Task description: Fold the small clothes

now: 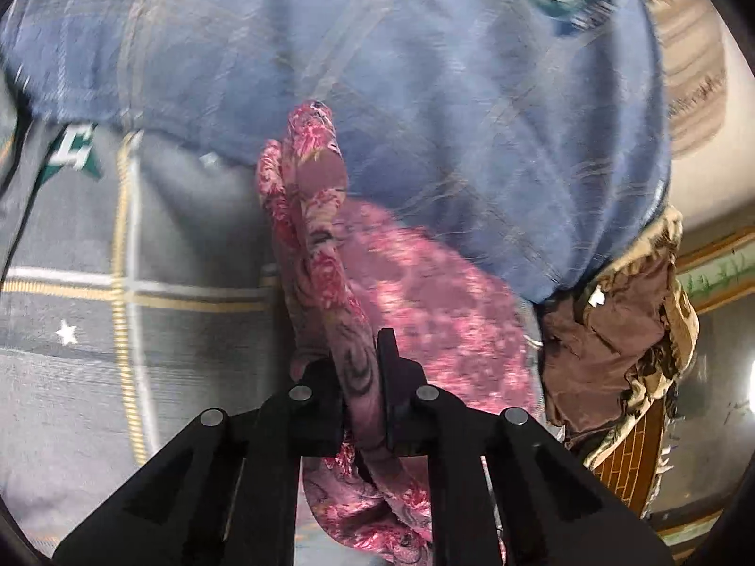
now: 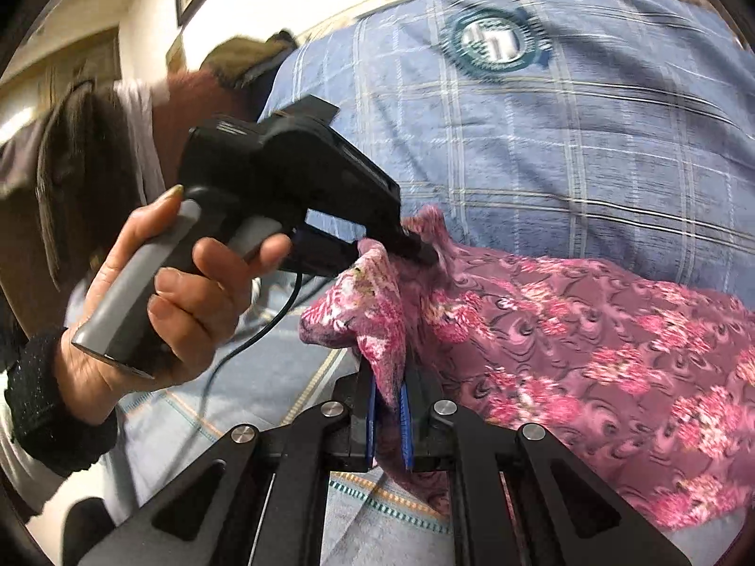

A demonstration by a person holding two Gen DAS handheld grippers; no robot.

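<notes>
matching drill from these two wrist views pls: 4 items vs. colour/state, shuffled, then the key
Items
1. pink floral cloth
2. blue plaid cushion
3. brown fringed cloth
4. left hand

States
A. wrapped round a grey gripper handle
B. bunched at the right edge of the left wrist view
C. pinched by both the left gripper and the right gripper
D. carries a round teal emblem

Pairs: 1-C, 2-D, 3-B, 4-A
</notes>
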